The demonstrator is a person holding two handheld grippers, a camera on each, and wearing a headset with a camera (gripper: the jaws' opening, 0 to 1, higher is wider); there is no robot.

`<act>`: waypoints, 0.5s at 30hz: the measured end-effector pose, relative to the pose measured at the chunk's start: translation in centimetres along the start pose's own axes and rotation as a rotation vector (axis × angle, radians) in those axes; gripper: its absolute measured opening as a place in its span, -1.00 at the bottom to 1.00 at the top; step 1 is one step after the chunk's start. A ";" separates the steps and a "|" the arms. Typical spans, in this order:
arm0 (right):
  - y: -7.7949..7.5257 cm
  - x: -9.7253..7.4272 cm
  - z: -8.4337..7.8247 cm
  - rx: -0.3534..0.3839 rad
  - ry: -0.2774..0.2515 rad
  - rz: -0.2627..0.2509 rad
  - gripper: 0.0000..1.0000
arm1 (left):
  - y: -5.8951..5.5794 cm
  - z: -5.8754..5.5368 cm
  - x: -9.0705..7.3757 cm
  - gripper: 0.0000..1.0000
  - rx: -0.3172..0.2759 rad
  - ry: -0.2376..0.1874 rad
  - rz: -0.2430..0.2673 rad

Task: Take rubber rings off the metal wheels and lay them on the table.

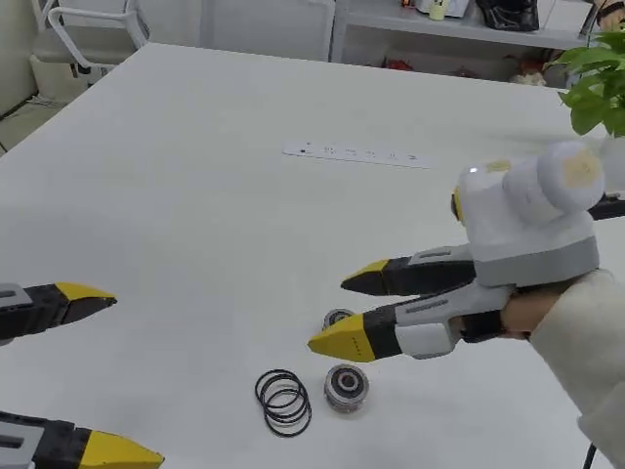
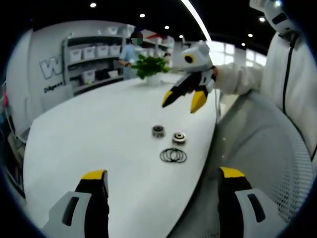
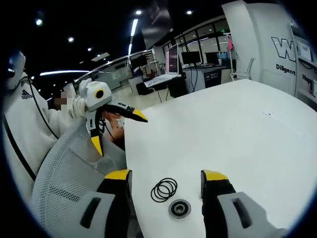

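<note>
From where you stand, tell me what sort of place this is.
Probably an open-plan office or lab workspace: a big white table, shelves of white storage bins along the wall, and several computer monitors.

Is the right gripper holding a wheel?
No, the right gripper is open and empty, and the wheel lies on the table.

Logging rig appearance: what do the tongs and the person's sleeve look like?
The left tongs and the right tongs match: black jaws with yellow tips on grey-and-white bodies. The sleeve is white.
</note>
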State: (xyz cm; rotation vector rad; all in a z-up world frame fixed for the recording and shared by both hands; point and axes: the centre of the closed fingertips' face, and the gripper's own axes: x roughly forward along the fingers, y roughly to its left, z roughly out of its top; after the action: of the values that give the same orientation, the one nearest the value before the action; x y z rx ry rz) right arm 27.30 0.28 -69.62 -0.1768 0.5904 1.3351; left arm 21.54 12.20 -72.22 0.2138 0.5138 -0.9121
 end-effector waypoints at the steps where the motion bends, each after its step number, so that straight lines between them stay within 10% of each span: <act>1: 0.0 -0.4 0.2 -0.002 -0.010 -0.008 0.09 | 0.0 0.0 0.0 0.88 0.000 0.000 -0.001; 15: -0.7 -7.0 1.0 -0.054 -0.134 -0.112 0.43 | 0.1 0.7 0.0 0.99 0.019 -0.006 0.016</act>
State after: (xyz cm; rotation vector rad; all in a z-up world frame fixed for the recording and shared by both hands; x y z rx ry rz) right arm 27.49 -5.49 -65.47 -0.1607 0.4253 1.2444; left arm 21.85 12.03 -71.64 0.2320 0.4971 -0.9020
